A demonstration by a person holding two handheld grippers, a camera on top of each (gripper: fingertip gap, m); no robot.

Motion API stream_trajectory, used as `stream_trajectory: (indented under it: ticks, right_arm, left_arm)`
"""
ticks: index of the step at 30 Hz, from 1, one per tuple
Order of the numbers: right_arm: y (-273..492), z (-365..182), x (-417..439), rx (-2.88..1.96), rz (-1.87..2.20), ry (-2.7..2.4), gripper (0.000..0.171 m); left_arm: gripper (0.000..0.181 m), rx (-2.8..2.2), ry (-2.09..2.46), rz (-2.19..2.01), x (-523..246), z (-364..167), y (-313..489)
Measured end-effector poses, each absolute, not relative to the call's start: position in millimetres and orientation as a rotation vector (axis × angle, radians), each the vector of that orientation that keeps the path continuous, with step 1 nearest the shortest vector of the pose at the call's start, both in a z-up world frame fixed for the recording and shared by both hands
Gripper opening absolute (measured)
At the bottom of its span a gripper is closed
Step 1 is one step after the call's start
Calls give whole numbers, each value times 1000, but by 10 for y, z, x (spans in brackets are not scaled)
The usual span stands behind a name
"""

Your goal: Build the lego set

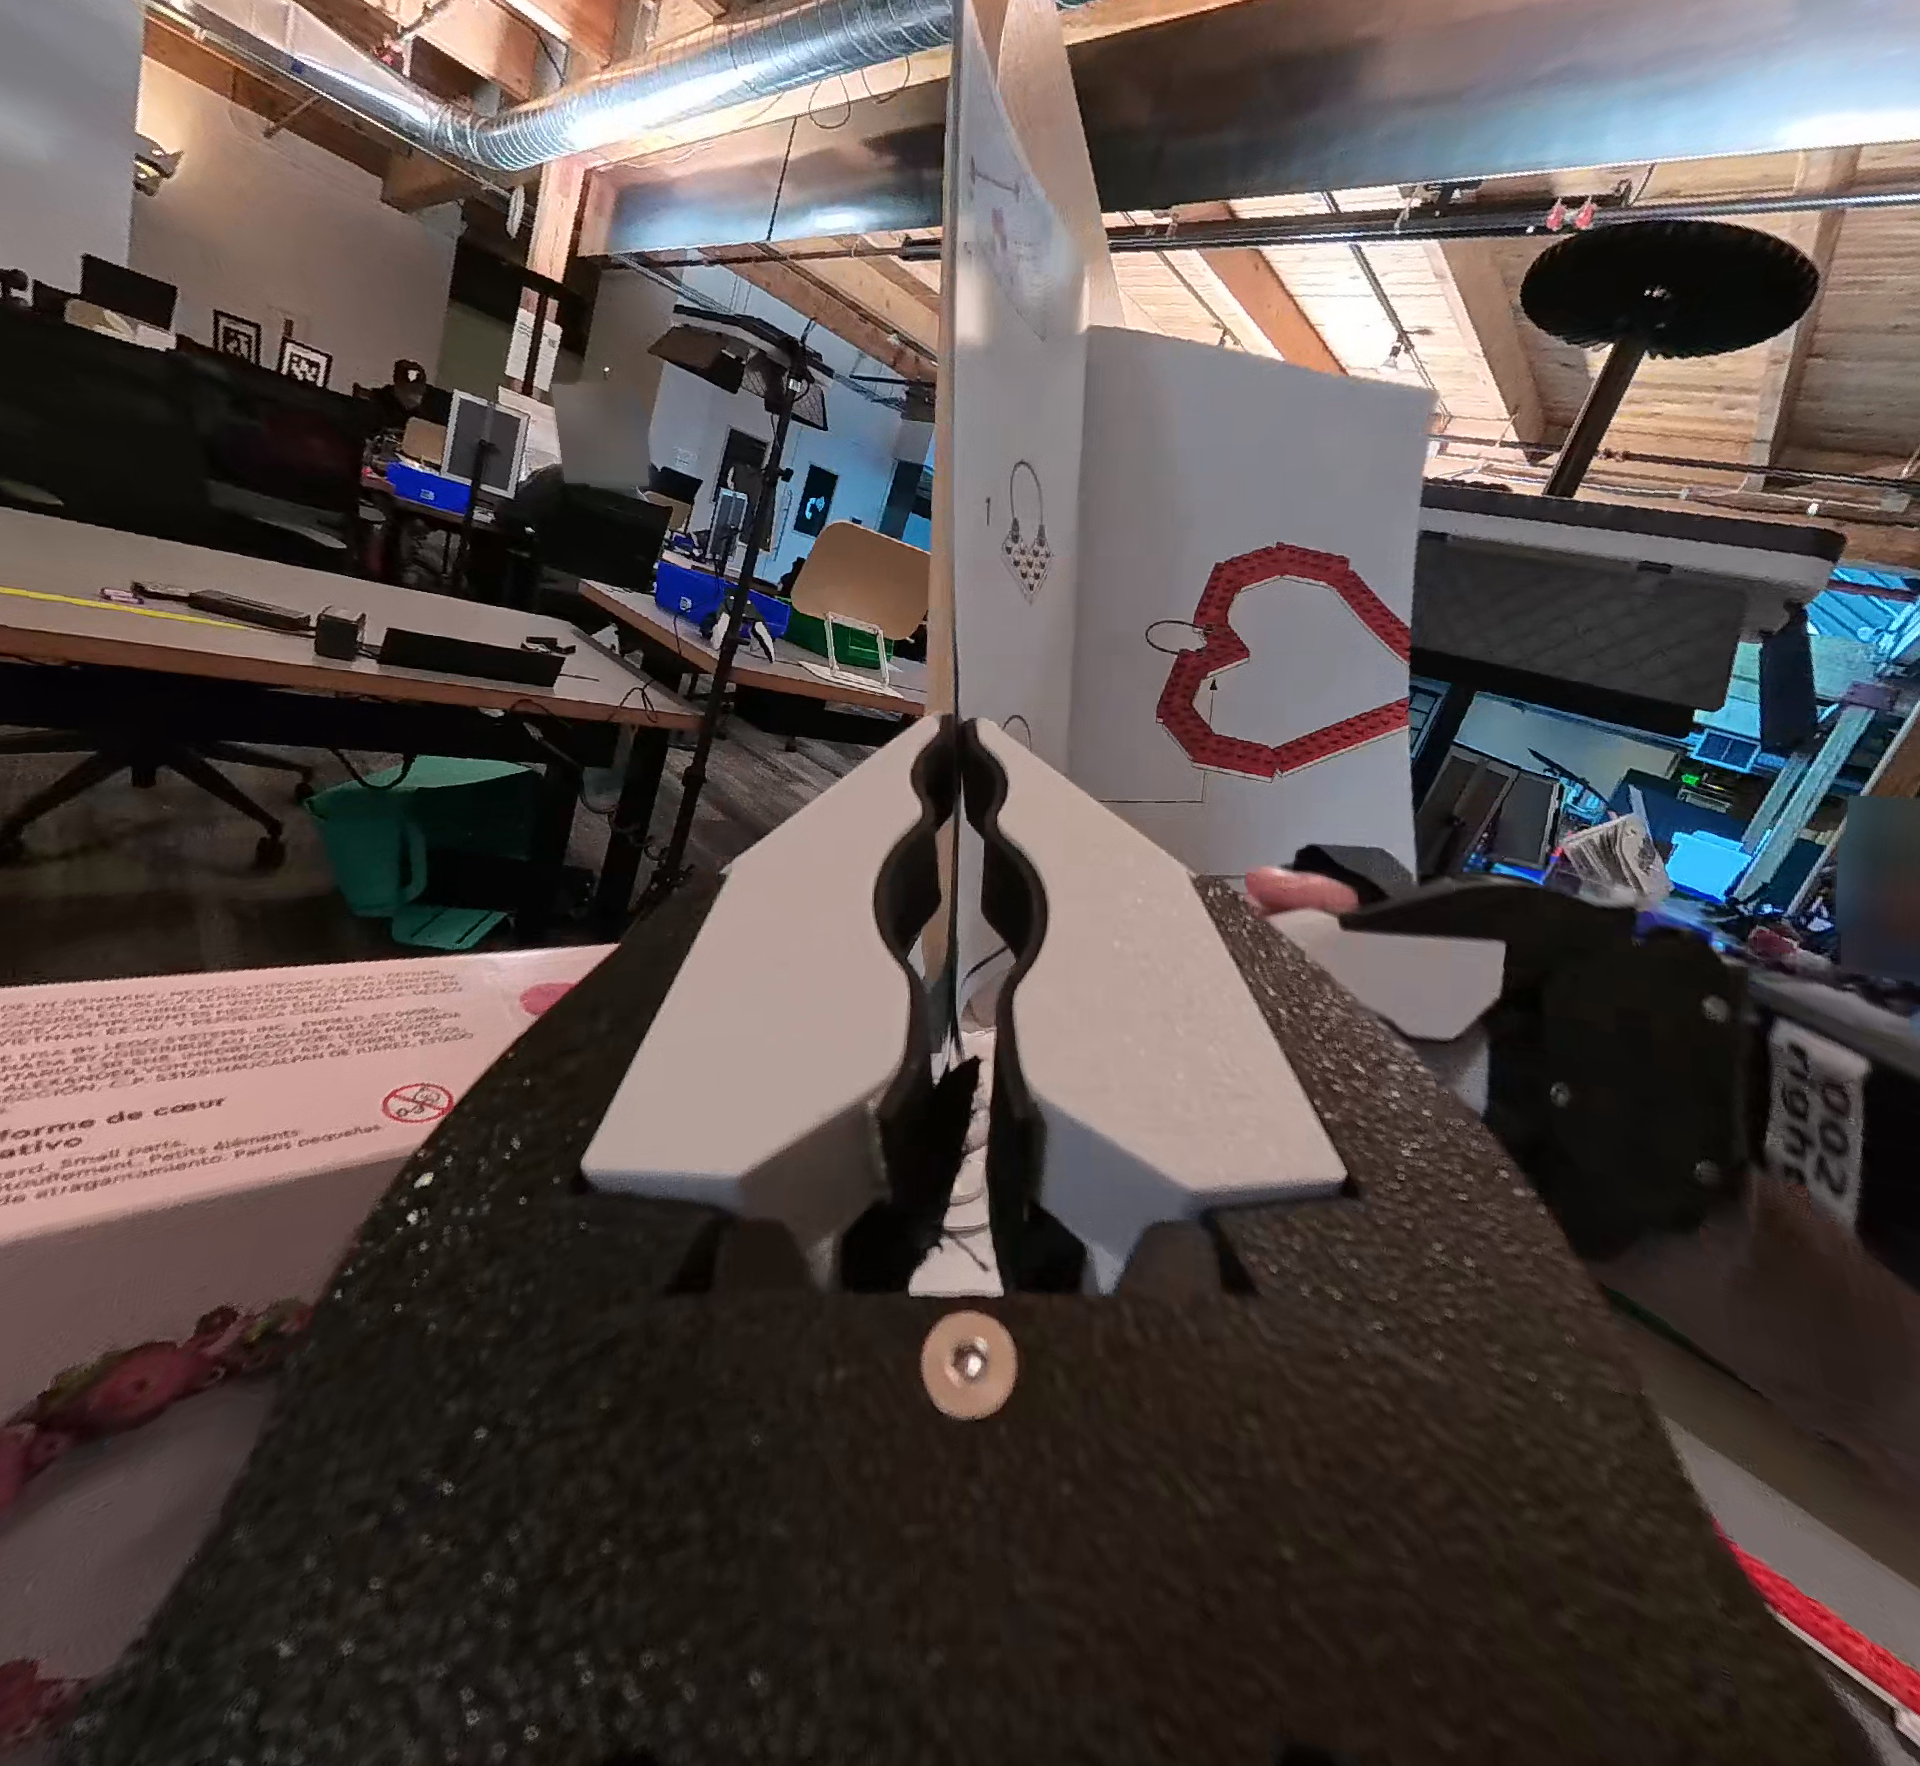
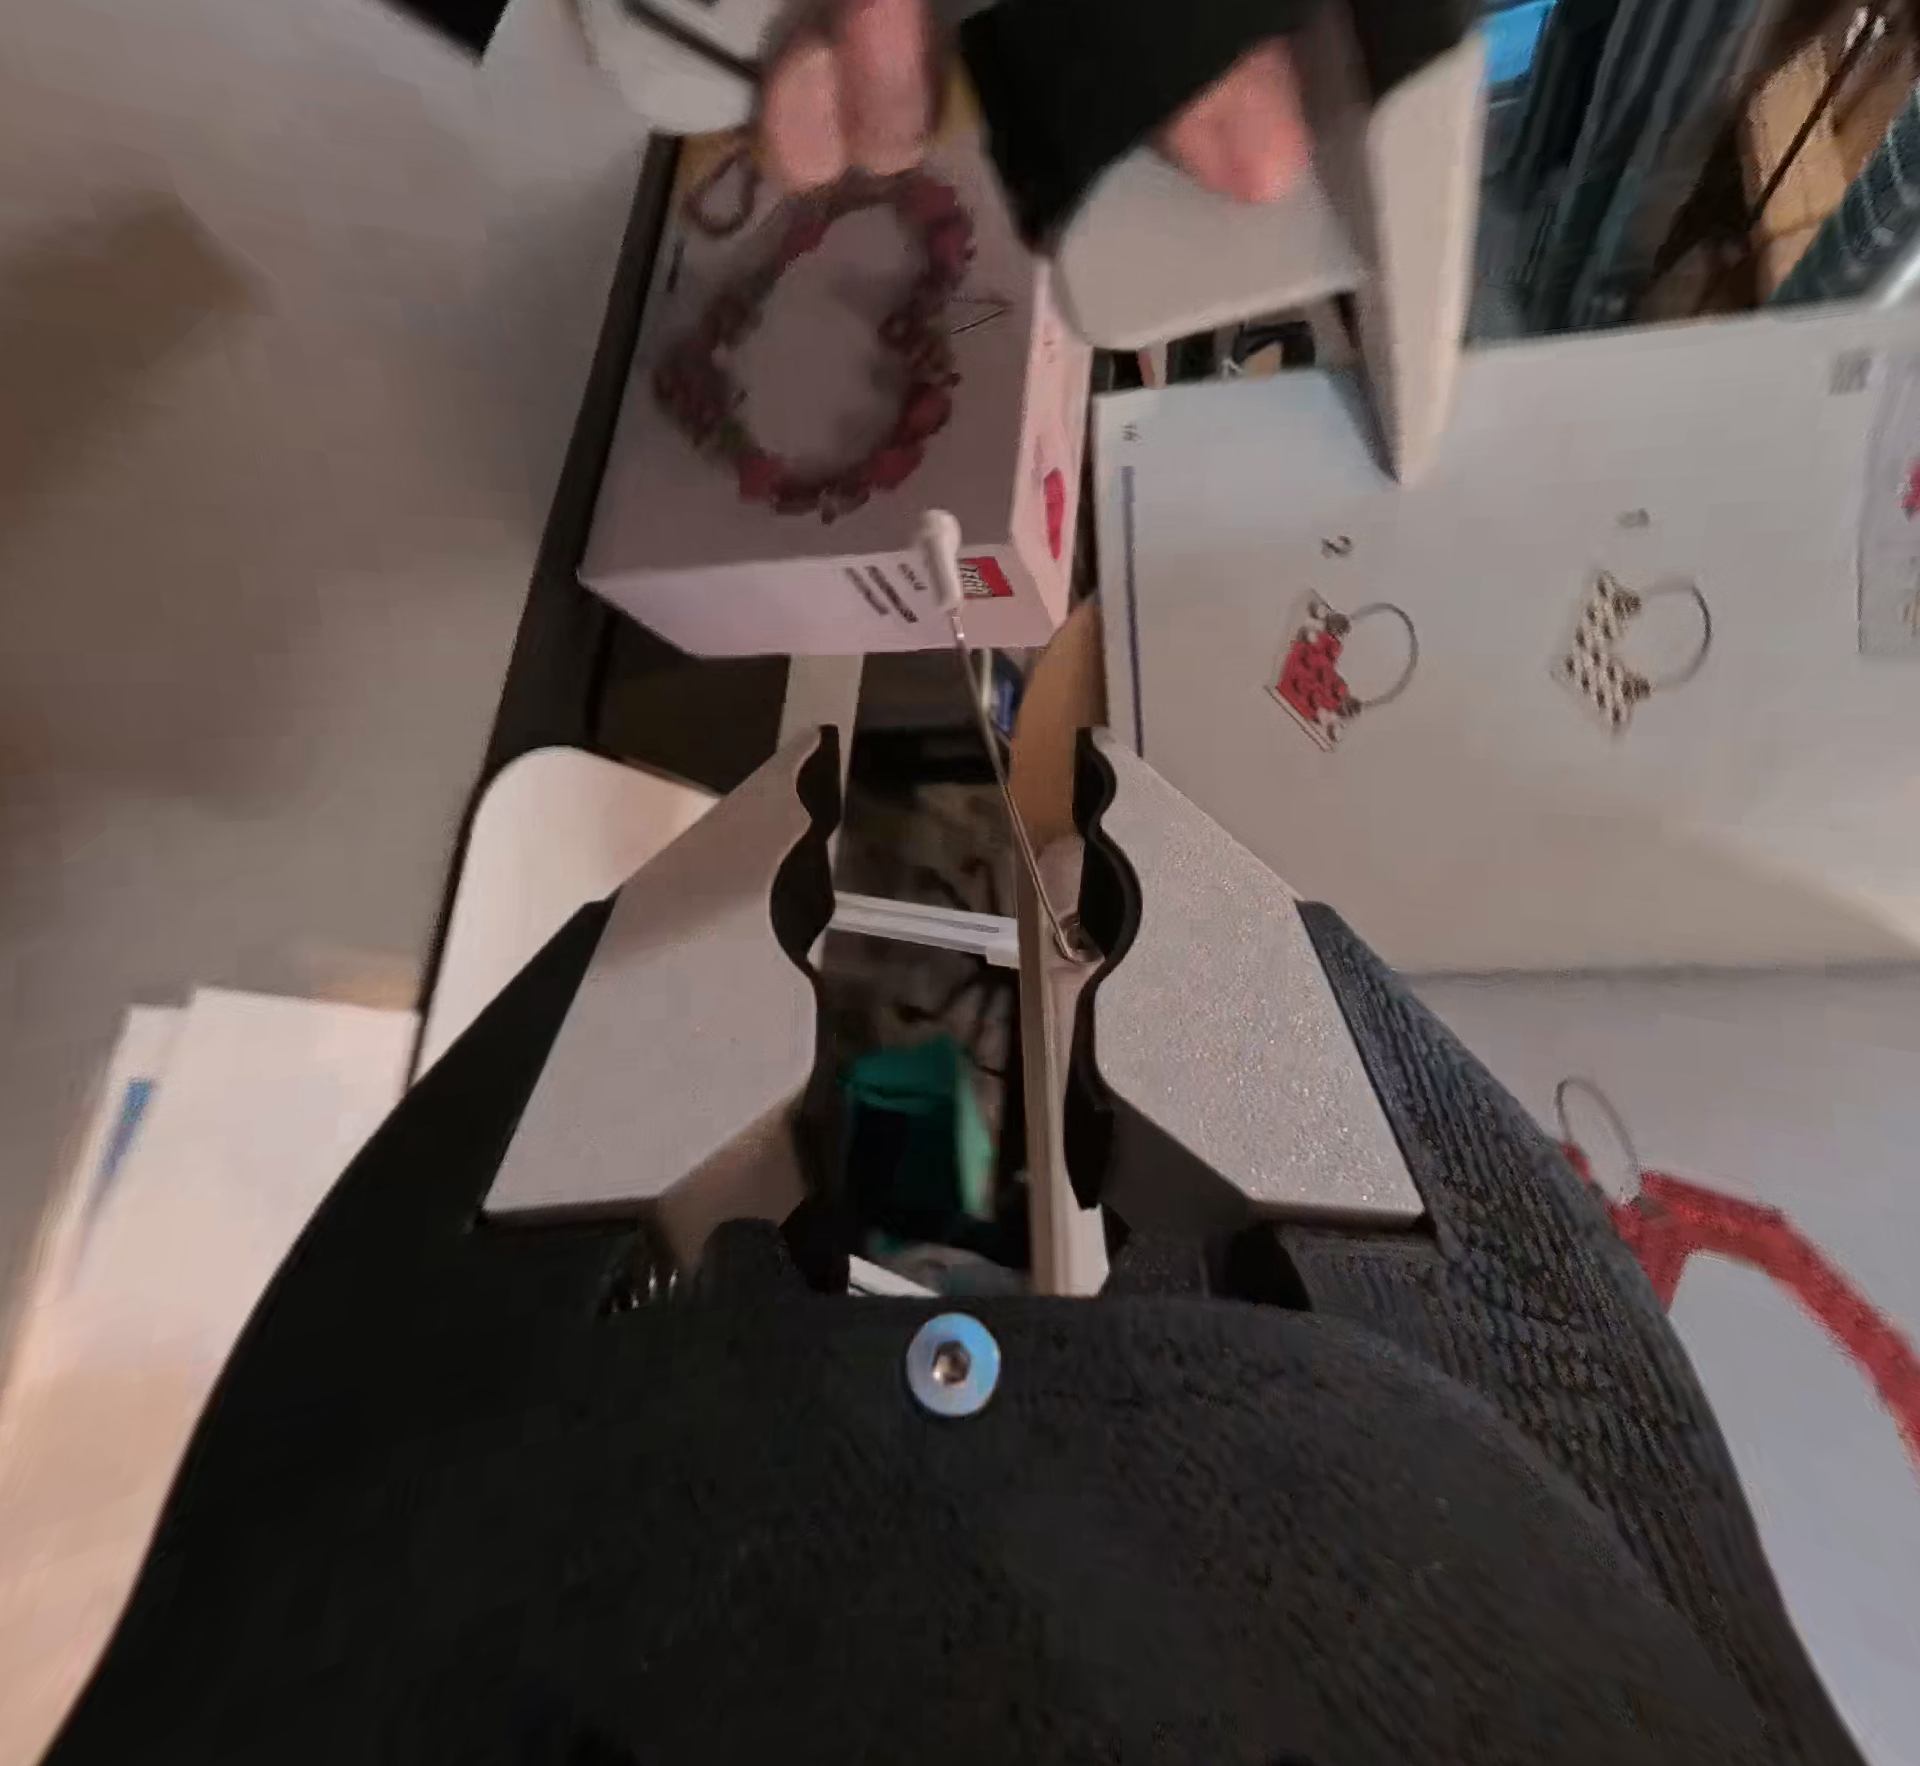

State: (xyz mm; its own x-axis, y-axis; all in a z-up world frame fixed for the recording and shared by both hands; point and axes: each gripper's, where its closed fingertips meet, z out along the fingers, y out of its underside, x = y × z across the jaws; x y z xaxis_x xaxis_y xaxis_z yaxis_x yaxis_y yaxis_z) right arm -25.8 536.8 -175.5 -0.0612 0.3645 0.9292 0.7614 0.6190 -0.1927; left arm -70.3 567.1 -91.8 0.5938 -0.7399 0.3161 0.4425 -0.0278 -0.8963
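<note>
We judge the step in hand to be opening the instruction booklet (image 1: 1236, 594) to the page we need before any bricks are joined. Our left tongs (image 1: 958, 740) are pinched shut on one sheet of the booklet, holding it upright and edge-on, with a red heart diagram showing on the page to the right. Our right tongs (image 2: 956, 760) stand open and grip nothing; a thin metal pin with a white tip (image 2: 992, 740) lies between the fingers, whether it touches them we cannot tell. The lego box (image 2: 831, 428) sits on the white table (image 2: 260, 262) just beyond. To do this well we should keep the left pinch near the spine, move slowly so the sheet does not tear, and use the right tongs to press the page flat.
</note>
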Motion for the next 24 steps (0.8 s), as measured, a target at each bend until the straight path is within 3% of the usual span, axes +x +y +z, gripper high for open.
stream_trajectory:
  ticks: [7,12,24]
  right_arm:
    - [5439,-1890,-369,-863,-728,-1724,34]
    - [5346,-1905,-401,-870,-644,-1717,35]
    - [5656,-1358,619,-1282,-226,-1187,64]
  left_arm:
    - [0,-1265,332,-918,-625,-884,5656]
    - [0,-1253,331,-923,-601,-870,5650]
    - [0,-1265,352,-945,-391,-867,5636]
